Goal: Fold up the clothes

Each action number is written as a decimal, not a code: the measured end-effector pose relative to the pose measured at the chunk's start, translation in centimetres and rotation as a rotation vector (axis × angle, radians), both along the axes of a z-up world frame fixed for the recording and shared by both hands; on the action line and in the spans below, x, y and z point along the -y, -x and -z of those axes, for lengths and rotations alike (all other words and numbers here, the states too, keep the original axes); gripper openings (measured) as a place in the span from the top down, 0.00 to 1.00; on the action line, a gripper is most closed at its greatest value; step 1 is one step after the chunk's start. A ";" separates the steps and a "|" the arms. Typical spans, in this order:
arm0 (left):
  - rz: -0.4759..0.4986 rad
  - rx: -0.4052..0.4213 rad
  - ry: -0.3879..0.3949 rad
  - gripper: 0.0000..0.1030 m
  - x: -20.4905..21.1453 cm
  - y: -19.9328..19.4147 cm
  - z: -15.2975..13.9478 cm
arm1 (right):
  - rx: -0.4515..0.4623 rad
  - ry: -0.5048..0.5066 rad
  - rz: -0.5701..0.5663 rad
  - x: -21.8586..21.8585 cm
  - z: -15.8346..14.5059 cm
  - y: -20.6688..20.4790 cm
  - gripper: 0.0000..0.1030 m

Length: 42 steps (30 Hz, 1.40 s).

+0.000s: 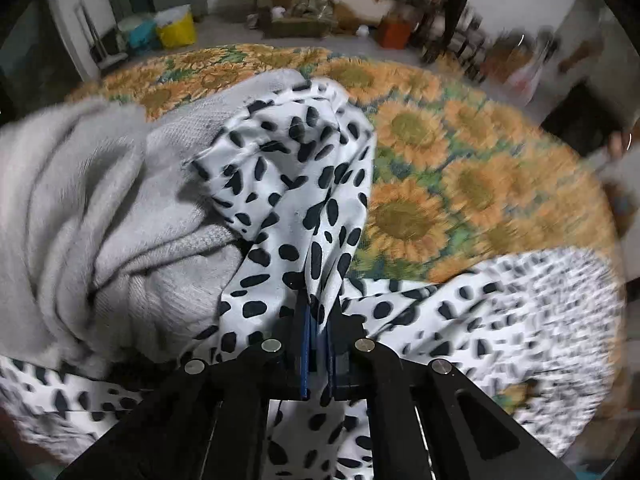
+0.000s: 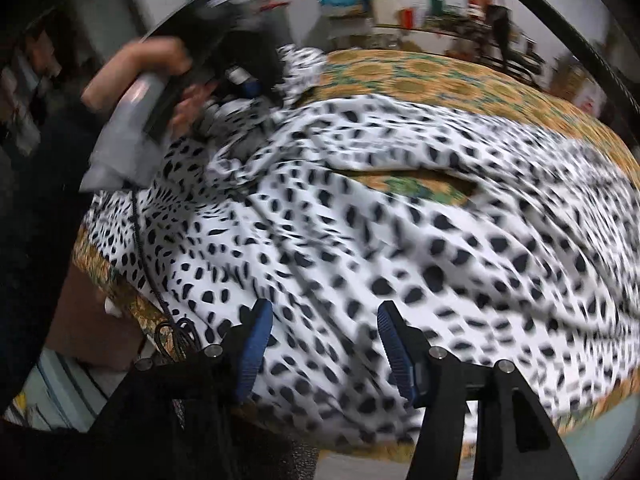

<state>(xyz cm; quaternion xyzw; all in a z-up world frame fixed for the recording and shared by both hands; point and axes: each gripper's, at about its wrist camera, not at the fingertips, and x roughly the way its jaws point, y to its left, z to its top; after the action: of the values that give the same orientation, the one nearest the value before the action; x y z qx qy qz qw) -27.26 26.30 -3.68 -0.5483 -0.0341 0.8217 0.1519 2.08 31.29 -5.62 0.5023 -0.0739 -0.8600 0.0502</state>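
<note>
Left wrist view shows the left gripper (image 1: 318, 320) pinching a fold of the spotted garment (image 1: 304, 184), thin, limp cloth on the sunflower tablecloth (image 1: 432, 168). Right gripper (image 2: 324, 344), spread wide, hovers above; best hold seems the hem at 6 o'clock.

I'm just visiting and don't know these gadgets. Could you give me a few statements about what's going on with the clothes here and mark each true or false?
1. The left gripper is shut on the spotted garment. True.
2. The right gripper is clamped on cloth. False: its jaws stand open above the spotted garment.
3. A grey sweater lies beside the spotted garment. True.
4. The bedspread is plain blue. False: it shows sunflowers.
</note>
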 end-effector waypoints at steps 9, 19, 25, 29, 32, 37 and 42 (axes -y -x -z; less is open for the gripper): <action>-0.080 -0.269 -0.375 0.94 15.5 -8.5 -10.6 | 0.038 0.129 0.153 -3.2 1.8 -0.1 0.42; -0.422 -0.108 -0.317 0.94 27.6 -15.6 -1.3 | 0.064 0.081 0.109 0.5 2.6 0.8 0.42; -0.427 -0.001 -0.333 0.94 29.0 -15.4 3.2 | 0.053 0.028 0.133 1.2 1.5 0.2 0.32; -0.420 -0.016 -0.375 0.94 30.2 -16.0 3.2 | 0.014 -0.015 0.228 -0.6 0.2 -0.3 0.30; -0.396 -0.045 -0.378 0.94 30.7 -17.1 2.8 | 0.009 -0.035 0.349 -3.6 -0.3 -0.2 0.29; -0.393 -0.011 -0.257 0.94 29.9 -17.4 3.9 | 0.017 0.011 0.651 -12.0 -0.7 -0.1 0.28; -0.435 0.028 -0.180 0.94 28.8 -17.0 4.4 | -0.029 0.214 0.888 -20.8 -1.0 1.6 0.28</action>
<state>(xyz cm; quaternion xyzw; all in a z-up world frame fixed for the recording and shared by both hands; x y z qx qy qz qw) -10.27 -2.48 -8.12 -0.5238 -0.2267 0.8209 0.0189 0.47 52.07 -4.65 0.4018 -0.3698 -0.7929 -0.2706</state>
